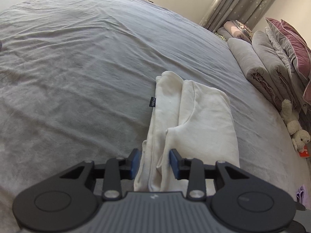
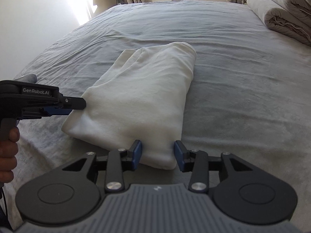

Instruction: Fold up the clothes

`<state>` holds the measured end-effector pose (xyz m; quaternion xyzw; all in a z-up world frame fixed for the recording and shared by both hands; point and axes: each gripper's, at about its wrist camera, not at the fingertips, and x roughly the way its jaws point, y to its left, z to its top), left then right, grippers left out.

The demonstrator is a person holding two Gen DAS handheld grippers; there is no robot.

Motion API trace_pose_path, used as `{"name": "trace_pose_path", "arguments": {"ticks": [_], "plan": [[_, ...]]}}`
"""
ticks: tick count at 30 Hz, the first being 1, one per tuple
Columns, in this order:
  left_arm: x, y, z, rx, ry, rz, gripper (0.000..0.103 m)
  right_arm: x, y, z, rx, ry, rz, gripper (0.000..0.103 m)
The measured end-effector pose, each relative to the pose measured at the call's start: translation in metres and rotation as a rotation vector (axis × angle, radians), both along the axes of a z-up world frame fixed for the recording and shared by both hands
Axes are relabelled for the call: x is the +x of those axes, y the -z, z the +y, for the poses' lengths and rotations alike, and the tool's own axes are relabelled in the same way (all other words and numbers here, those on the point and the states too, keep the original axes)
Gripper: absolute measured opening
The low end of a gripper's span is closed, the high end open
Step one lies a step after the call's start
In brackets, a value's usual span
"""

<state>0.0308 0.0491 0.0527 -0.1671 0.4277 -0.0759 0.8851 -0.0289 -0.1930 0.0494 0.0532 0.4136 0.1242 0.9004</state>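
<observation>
A white garment (image 1: pixel 202 116), folded into a long thick stack, lies on the grey bed sheet (image 1: pixel 77 68). My left gripper (image 1: pixel 155 163) is shut on the garment's near end, with bunched cloth filling the gap between its blue pads (image 1: pixel 135 162). In the right wrist view the same white garment (image 2: pixel 140 89) runs away from me. My right gripper (image 2: pixel 157 153) is shut on its near corner. The left gripper (image 2: pixel 82 103) comes in from the left and holds the garment's left corner, with a person's hand (image 2: pixel 7 147) on its handle.
Rolled grey quilts (image 1: pixel 260 66) and a pink pillow (image 1: pixel 293 44) are stacked along the bed's right side, beside a cream plush toy (image 1: pixel 295 128). Curtains (image 1: pixel 239 2) hang at the far wall. The grey quilts (image 2: pixel 281 13) are at the top right in the right wrist view.
</observation>
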Motion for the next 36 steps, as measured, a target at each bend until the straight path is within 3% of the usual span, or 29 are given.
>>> {"name": "trace_pose_path", "arguments": {"ticks": [3, 9, 14, 19, 21, 24, 28, 36], "plan": [[-0.002, -0.003, 0.001, 0.006, 0.011, -0.007, 0.055, 0.000, 0.001, 0.000, 0.005, 0.010, 0.009, 0.045], [-0.004, 0.008, -0.001, -0.093, 0.041, 0.040, 0.070, 0.007, 0.004, -0.005, 0.012, 0.018, 0.020, 0.048], [-0.007, 0.019, -0.018, -0.009, 0.056, 0.040, 0.070, 0.011, 0.003, -0.020, 0.094, 0.038, 0.057, 0.052], [-0.008, 0.017, -0.018, -0.002, 0.072, 0.019, 0.052, 0.011, 0.006, -0.040, 0.237, 0.095, 0.097, 0.060], [-0.007, 0.017, -0.016, -0.015, 0.068, 0.022, 0.036, 0.012, 0.010, -0.049, 0.311, 0.127, 0.122, 0.063], [-0.003, 0.018, -0.010, -0.039, 0.061, 0.036, 0.025, 0.014, 0.017, -0.063, 0.423, 0.176, 0.159, 0.065], [0.002, 0.023, -0.001, -0.102, 0.051, 0.079, 0.022, 0.013, 0.020, -0.069, 0.565, 0.205, 0.193, 0.070], [0.004, 0.024, 0.002, -0.132, 0.038, 0.101, 0.022, 0.017, 0.032, -0.056, 0.646, 0.212, 0.206, 0.076]]}}
